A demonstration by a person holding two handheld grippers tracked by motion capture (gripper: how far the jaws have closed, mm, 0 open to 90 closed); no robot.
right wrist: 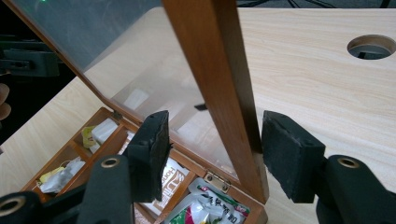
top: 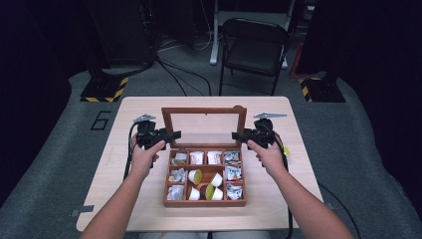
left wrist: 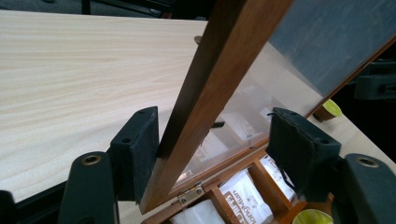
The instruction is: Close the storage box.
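Beyond the left gripper (left wrist: 212, 154), the lid's wooden frame (left wrist: 219, 79) runs off the top edge, and packets (left wrist: 245, 198) under the jaws are cropped at the bottom with print partly unreadable. Beside the right gripper (right wrist: 212, 156), a hand (right wrist: 3, 105) is cut off by the edge. From above, the box's small packets (top: 233, 174) are too small to read.

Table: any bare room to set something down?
Bare table left and right of the box, and a strip behind the raised lid. Crowded at the lid's side rails, straddled by both grippers.

Black folding chair (top: 254, 47) beyond table (top: 99, 164).
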